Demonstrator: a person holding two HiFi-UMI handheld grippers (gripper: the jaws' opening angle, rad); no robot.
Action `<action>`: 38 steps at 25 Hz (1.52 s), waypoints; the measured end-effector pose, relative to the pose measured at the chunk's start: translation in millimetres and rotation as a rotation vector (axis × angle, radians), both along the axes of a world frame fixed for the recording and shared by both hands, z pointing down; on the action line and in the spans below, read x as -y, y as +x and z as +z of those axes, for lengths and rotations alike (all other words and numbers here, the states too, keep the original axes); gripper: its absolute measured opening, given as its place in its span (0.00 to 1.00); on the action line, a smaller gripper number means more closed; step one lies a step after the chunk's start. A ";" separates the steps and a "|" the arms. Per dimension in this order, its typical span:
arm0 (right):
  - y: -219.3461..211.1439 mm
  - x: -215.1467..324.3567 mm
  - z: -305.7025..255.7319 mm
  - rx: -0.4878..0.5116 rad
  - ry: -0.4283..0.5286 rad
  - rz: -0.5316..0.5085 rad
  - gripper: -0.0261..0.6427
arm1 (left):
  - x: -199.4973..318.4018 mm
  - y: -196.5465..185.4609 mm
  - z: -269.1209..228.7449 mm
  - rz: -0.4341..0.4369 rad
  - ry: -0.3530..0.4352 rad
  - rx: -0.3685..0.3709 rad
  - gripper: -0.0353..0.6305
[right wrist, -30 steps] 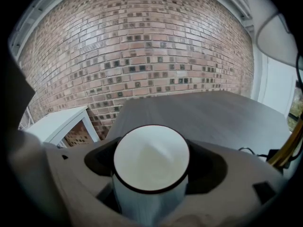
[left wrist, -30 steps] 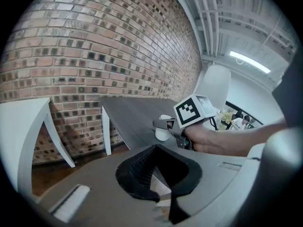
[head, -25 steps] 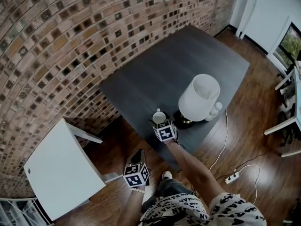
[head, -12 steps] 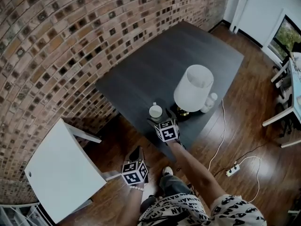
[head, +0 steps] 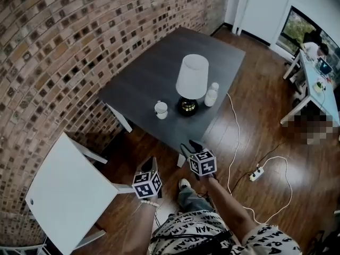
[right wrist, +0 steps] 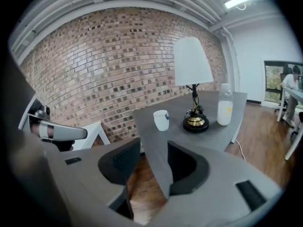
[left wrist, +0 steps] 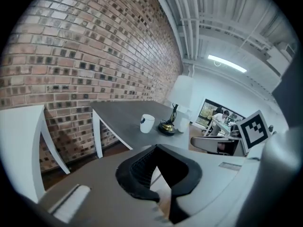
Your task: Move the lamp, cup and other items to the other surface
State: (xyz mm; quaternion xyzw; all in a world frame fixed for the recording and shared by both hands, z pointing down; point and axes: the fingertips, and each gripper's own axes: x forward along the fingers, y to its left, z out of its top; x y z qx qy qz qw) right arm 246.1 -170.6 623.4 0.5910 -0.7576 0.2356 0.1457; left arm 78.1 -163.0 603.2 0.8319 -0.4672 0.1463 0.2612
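The left gripper (head: 150,167) hung over the wooden floor (head: 249,126) with its jaw tips pressed together and nothing between them. Just to its right, the right gripper (head: 189,146) was held beside the near edge of the dark table (head: 149,73). Its jaws had just been closing but stood apart, empty, with only floor and the table edge showing through the gap. The white surface (head: 69,195) lay close on the left gripper's left and bore nothing. A power strip (head: 257,172) and its white cable lay on the floor to the right gripper's right.

Ahead of both grippers and well apart from them, the task's things stood on the dark table. The white cup (head: 161,109) was nearest, straight ahead of the right gripper's jaws. The lamp (head: 191,78) stood upright just right of the cup on its dark round base. The bottle (head: 211,94) stood just beside that base, further right. Beyond the table rose the brick wall (head: 79,47).
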 end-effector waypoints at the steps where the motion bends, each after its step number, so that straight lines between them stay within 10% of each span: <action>1: 1.9 -14.6 -4.4 0.002 0.003 0.014 0.25 | -9.1 0.2 -2.3 0.011 0.007 -0.002 0.06; 5: 4.0 -74.6 -21.3 0.003 0.014 0.076 0.04 | -51.7 0.0 -15.7 0.064 0.038 -0.007 0.06; 20: -59.7 -155.8 -45.8 -0.003 0.002 -0.027 0.04 | -126.9 -36.7 -50.4 0.045 0.089 -0.033 0.06; 38: -36.4 -158.8 -45.8 -0.017 -0.016 -0.052 0.04 | -122.8 -10.4 -56.5 0.030 0.084 -0.047 0.06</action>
